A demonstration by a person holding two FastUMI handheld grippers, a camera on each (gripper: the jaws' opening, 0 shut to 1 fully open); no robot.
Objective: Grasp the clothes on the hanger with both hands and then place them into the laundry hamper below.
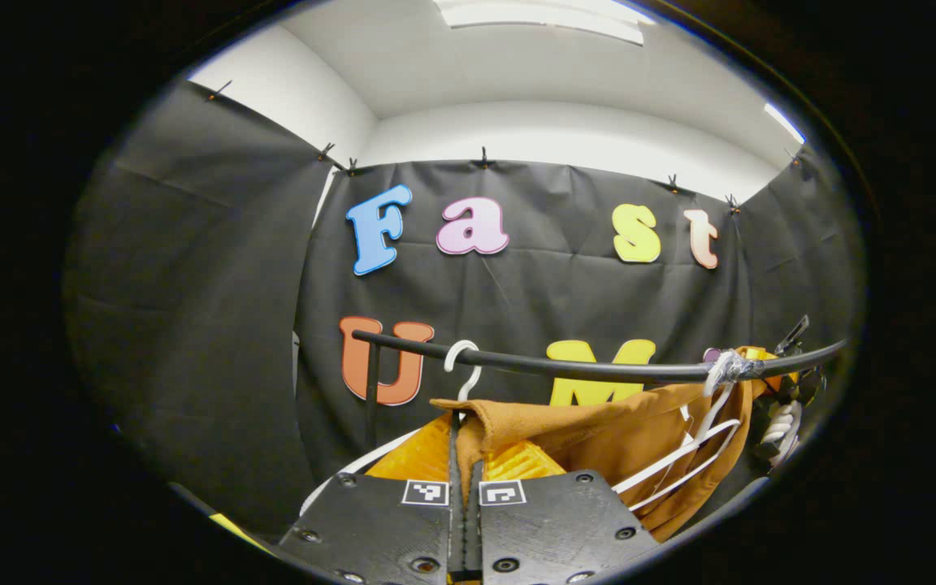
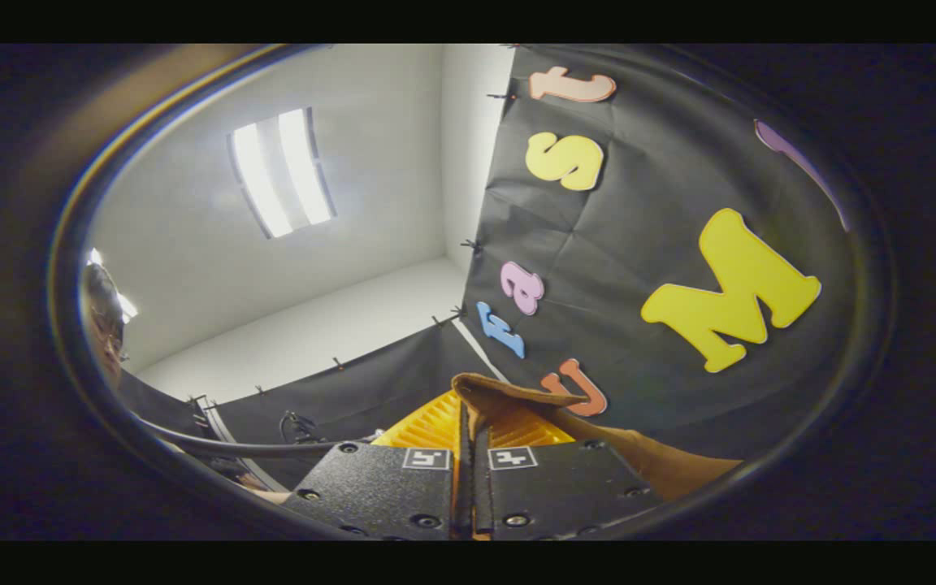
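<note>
Right at the lens in the left gripper view, the left gripper [image 1: 465, 463] has its black, bolt-studded fingers pressed nearly together, with a fold of the brown garment [image 1: 598, 431] pinched in the slit between the ribbed yellow pads [image 1: 517, 461]. Over in the right gripper view, the right gripper [image 2: 468, 443] does the same, fingers all but closed on a peaked corner of that soft, matte cloth. Two holds at once, which looks like the way to take the garment's weight evenly before it comes off. Just behind the left fingers, the white plastic hanger [image 1: 464, 366] hooks over the slim black rail [image 1: 598, 370], and the cloth drapes limp beside it, white straps [image 1: 679, 459] trailing toward the rail's far end. The laundry hamper lies somewhere below; the lowering is not yet done.
</note>
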